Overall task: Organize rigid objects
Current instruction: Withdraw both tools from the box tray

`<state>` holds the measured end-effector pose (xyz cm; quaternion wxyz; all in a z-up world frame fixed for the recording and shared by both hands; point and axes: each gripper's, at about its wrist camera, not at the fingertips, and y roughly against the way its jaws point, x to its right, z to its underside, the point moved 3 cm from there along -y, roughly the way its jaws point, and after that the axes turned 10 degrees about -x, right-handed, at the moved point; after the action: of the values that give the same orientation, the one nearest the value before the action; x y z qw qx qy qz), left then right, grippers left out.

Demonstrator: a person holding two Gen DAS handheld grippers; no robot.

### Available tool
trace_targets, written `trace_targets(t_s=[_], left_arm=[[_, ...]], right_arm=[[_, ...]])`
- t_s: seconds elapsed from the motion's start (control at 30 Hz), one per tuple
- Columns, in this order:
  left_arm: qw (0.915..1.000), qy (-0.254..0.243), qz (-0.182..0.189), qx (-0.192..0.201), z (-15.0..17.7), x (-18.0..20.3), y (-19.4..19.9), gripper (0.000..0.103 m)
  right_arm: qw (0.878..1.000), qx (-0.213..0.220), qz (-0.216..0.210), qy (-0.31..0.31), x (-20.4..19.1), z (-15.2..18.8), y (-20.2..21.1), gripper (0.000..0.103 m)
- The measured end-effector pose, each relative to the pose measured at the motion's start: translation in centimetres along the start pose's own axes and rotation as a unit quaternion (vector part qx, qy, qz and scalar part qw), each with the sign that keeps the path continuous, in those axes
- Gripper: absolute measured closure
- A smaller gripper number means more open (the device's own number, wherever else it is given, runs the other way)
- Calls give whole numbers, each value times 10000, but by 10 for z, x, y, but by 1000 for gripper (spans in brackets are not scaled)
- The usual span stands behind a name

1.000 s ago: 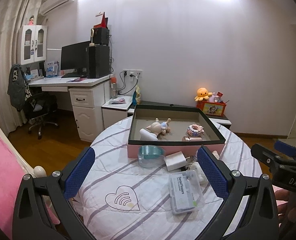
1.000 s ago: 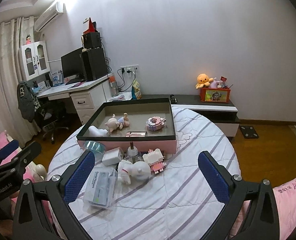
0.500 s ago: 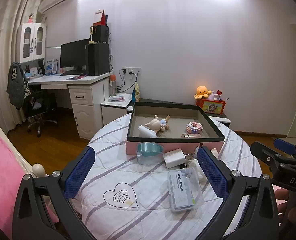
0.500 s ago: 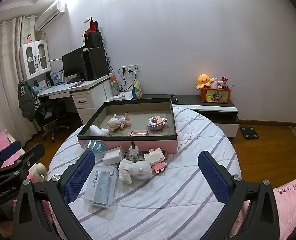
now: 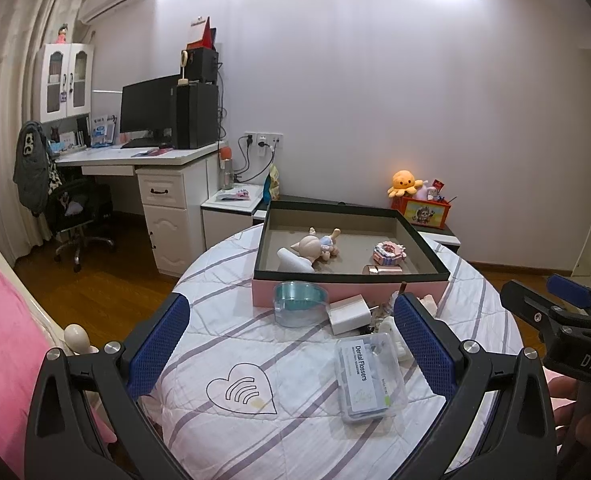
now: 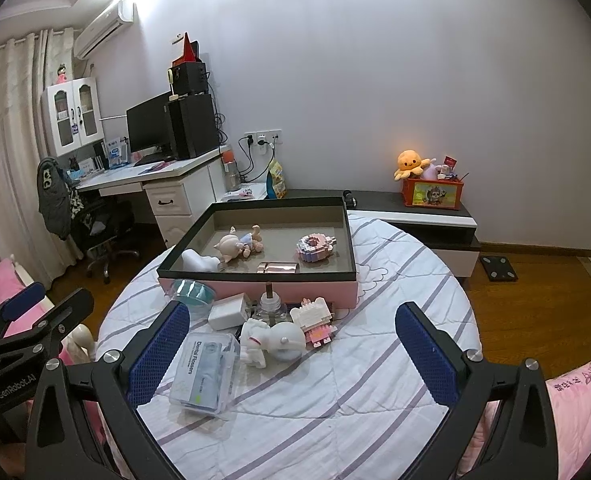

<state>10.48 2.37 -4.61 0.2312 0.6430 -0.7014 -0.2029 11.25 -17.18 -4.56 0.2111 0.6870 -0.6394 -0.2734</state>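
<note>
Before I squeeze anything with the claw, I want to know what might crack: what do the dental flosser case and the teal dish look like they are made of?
The dental flosser case looks like thin clear plastic: glossy, see-through, label visible inside. The teal dish seems clear plastic or possibly glass, with a teal inner part; its transparent wall shows highlights, so I cannot say which.

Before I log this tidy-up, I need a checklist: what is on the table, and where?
box: 1, pink with black rim, back of table
doll: 1, in box
white piece: 1, in box, beside doll
rose-gold tube: 1, in box
pastel brick ring: 1, in box
teal dish: 1, before box
charger: 1, white
glass bottle: 1, clear
brick toy: 1, white-pink
white figurine: 1
flosser case: 1, clear, nearest
left gripper: open, empty
right gripper: open, empty
</note>
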Motion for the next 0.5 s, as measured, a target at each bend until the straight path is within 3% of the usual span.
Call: trace_targets(t_s=[0.5], left_arm=[[9998, 79, 5, -168, 7, -8, -18, 0]], right_arm=[[9998, -132, 121, 18, 12, 2, -14, 0]])
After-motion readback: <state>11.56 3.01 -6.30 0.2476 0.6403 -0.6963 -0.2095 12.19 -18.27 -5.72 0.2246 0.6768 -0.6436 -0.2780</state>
